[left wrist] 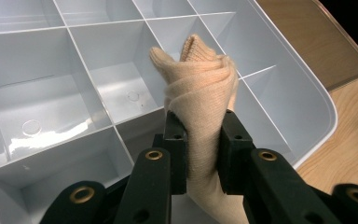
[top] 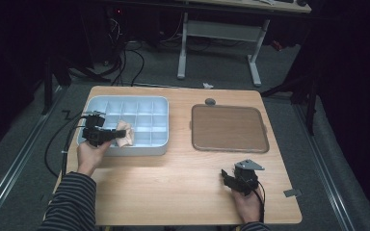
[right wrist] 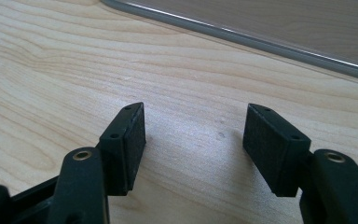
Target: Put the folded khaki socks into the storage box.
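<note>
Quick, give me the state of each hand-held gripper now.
Left hand-held gripper: closed on the beige cloth over the divided tray.
Right hand-held gripper: open, empty.

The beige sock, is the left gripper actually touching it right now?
Touching. The left gripper view shows the left gripper with both black pads pressed into the rolled beige sock, pinching it over the compartment tray.

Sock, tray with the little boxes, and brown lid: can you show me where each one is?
sock (left wrist: 198, 88), left gripper view, on the rolled knit above the pads.
tray (top: 125, 150), high view, on its near outer wall.
brown lid (top: 229, 129), high view, on its flat middle.
</note>
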`<action>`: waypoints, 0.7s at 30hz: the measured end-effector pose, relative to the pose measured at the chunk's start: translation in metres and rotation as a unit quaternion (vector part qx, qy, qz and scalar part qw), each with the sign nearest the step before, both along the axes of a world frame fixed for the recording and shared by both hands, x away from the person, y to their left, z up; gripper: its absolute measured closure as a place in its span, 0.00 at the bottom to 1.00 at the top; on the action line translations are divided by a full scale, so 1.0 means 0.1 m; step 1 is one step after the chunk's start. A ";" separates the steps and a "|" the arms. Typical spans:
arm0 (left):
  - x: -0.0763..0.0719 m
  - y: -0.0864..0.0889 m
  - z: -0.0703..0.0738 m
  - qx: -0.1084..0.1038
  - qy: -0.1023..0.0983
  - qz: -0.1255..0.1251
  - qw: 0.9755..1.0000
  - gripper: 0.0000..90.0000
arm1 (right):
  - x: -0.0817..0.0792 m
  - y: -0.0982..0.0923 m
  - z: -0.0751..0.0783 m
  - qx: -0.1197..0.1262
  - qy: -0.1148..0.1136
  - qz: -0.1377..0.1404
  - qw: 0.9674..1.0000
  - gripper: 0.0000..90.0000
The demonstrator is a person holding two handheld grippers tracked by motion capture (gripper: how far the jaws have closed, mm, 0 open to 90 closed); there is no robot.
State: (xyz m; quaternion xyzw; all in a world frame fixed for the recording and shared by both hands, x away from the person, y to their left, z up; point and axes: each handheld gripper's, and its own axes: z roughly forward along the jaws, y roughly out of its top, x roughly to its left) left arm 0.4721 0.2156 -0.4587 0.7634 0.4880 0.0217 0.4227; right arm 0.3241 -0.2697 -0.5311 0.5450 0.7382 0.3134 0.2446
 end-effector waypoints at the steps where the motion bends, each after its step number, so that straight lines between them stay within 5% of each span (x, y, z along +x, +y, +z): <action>1: 0.01 0.00 -0.01 0.002 0.002 0.000 1.000 0.85 | 0.00 0.00 0.00 0.000 0.000 0.000 1.000 0.44; 18: 0.06 -0.07 -0.10 0.028 0.019 -0.013 0.999 0.85 | 0.00 0.00 0.00 0.000 0.000 0.001 1.000 0.43; 21: 0.07 -0.11 -0.09 0.053 0.020 -0.021 0.998 0.85 | 0.00 0.00 0.00 0.000 0.000 0.001 1.000 0.43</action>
